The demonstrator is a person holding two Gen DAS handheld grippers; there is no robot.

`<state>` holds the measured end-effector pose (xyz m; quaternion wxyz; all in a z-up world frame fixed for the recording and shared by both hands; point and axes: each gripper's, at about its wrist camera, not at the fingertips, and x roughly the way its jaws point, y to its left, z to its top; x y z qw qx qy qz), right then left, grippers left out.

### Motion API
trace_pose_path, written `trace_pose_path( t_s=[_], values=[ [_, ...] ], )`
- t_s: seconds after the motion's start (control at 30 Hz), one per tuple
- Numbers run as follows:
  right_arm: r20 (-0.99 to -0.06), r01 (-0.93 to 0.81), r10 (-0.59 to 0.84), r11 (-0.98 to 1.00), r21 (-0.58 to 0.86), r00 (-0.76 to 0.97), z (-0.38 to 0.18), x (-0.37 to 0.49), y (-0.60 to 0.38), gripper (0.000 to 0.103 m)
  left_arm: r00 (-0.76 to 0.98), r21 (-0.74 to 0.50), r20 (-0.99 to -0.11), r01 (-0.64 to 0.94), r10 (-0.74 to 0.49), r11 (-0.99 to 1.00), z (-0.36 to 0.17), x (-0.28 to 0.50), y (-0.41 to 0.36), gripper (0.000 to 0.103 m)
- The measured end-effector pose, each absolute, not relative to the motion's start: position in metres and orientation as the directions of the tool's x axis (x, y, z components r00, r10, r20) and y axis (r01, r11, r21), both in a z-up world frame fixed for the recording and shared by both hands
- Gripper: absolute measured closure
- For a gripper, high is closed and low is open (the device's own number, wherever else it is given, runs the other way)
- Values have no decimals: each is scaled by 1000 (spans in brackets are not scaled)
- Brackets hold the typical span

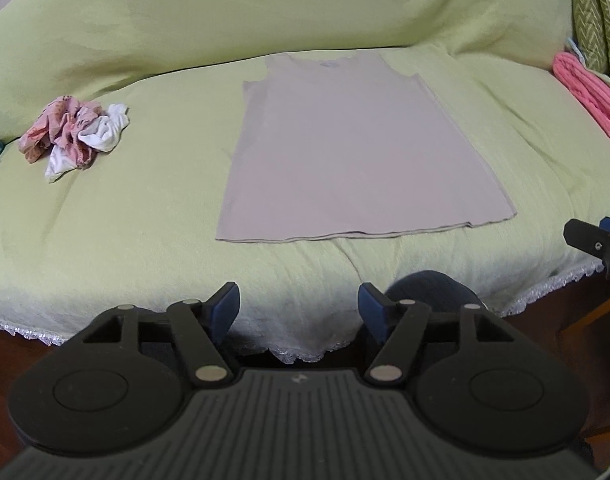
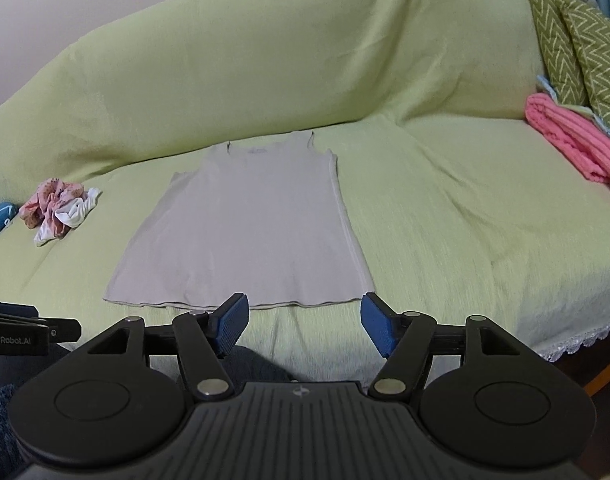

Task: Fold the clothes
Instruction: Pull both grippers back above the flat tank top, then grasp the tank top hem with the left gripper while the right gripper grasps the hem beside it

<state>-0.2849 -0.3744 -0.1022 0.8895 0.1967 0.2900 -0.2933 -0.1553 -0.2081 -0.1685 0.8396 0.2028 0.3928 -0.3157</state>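
Left gripper [image 1: 298, 312] and right gripper [image 2: 304, 324], black with blue pads, both agape and empty, near the hem of the flat beige sleeveless top [image 1: 337, 148], its long axis running away toward the green-covered sofa's backrest [image 1: 265, 12].

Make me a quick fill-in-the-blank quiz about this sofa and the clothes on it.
1. The beige tank top lies spread ____ on the sofa cover.
2. The sofa cover is light ____.
3. The crumpled floral garment lies to the top's ____.
4. Both the left gripper and the right gripper hold ____.

Missing words: flat; green; left; nothing
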Motion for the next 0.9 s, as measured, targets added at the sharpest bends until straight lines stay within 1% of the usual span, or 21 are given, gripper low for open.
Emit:
trace_pose_path(
  t_s=[0.13,0.37,0.57,0.73,0.9],
  values=[
    [-631,640,-410,746,185,659,-100,-282,-378,37,489,95,-787,698,-376,710,-167,-156,-210,38],
    [-640,636,-394,747,195,659,-103,-272,-382,34,466,84,-808,696,-360,713,-176,-145,-216,37],
    [-652,644,-379,732,223,656,-113,-263,-400,31,423,50,-826,715,-373,698,-187,-128,-225,36],
    [-694,658,-356,718,225,626,-133,-246,-427,29,408,40,-838,709,-362,705,-201,-93,-238,35],
    [-734,651,-297,716,252,611,-154,-216,-474,29,386,13,-845,707,-370,707,-211,-36,-258,35]
  ],
)
